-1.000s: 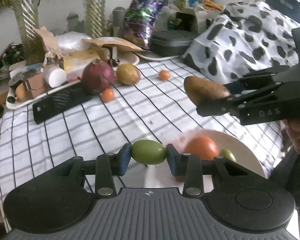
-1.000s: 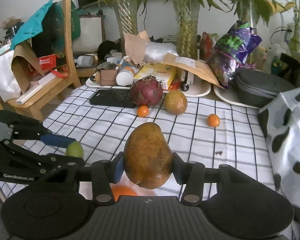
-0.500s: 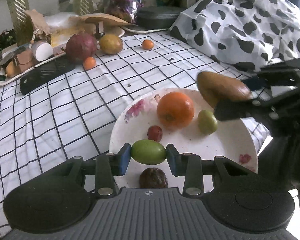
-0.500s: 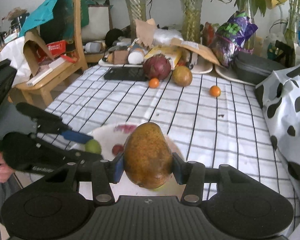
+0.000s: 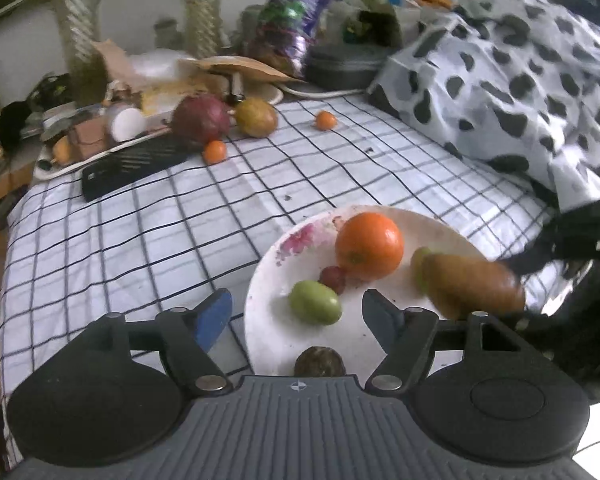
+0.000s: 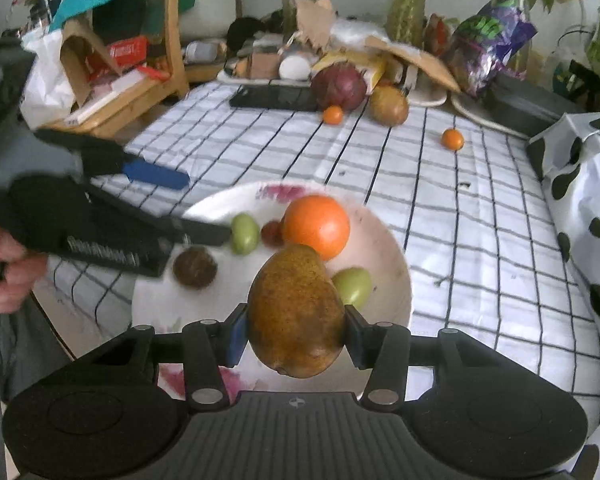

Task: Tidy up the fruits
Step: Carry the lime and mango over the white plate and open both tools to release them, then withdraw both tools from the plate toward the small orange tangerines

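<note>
Fruits gathered on white plate (image 5: 260, 320) under both claws, on checked counter (image 5: 140, 232). Left claw (image 5: 296, 314) spread wide, blue pads clear of everything, jaws having just been opening; green oval fruit (image 5: 315, 302) lying loose on plate between and just ahead of its fingertips, touching neither. Small red fruit (image 5: 333, 278) just beyond that, against big orange (image 5: 369, 246). Dark wrinkled fruit (image 5: 319, 363) at plate's near edge, close under left claw body. Right claw (image 6: 296, 334) clamped on brown mango (image 6: 296, 312), pads pressing both flanks, mango upright over plate's near side; whether touching plate, cannot tell. Second green fruit (image 6: 352, 286) just right of mango, on plate. Far ahead of both claws, still on counter: purple-red dragon fruit (image 5: 201, 120), yellowish round fruit (image 5: 256, 117) beside it, and two small orange fruits (image 5: 214, 151), (image 5: 325, 120) well apart. Black flat slab (image 5: 134, 166) left of those.
</note>
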`<action>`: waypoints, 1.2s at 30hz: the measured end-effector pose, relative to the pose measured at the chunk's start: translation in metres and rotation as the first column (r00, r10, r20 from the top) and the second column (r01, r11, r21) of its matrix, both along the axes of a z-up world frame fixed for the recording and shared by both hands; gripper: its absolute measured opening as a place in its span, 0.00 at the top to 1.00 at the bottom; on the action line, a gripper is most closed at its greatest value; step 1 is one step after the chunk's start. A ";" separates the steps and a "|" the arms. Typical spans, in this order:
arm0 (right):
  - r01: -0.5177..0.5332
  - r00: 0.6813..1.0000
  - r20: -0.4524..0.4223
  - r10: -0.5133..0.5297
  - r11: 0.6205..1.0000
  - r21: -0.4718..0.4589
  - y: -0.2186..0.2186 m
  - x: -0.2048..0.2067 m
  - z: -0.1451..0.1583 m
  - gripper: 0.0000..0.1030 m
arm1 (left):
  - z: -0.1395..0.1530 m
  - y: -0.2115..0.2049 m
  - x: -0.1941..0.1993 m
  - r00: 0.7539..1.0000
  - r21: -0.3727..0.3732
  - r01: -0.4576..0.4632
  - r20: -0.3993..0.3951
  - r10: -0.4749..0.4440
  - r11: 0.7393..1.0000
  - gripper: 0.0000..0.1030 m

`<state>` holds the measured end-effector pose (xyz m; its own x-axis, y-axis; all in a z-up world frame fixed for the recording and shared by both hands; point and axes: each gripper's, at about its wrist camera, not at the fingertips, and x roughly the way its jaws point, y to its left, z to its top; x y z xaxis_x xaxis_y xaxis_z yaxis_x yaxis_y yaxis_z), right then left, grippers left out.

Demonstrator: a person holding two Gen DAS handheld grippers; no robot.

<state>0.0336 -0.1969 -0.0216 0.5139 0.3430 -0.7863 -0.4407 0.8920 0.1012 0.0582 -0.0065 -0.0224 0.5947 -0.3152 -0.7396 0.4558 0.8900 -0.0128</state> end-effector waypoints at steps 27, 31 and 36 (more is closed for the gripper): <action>0.007 1.000 0.003 -0.007 1.000 -0.013 -0.004 -0.005 -0.002 0.09 | 0.002 0.004 -0.016 0.999 -0.020 -0.043 -0.007 0.043 0.999 0.32; 0.041 0.999 0.021 -0.041 0.999 -0.007 -0.010 -0.004 0.001 0.05 | 0.002 0.003 -0.013 0.998 -0.025 -0.057 -0.005 0.057 0.998 0.32; 0.093 0.994 0.063 -0.092 0.996 -0.004 -0.016 -0.002 0.006 0.00 | 0.003 0.002 -0.011 0.998 -0.019 -0.069 0.003 0.069 0.997 0.32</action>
<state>0.0314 -0.2134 -0.0155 0.5917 0.2867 -0.7535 -0.3614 0.9298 0.0700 0.0470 -0.0040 -0.0198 0.6179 -0.2878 -0.7317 0.3937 0.9188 -0.0288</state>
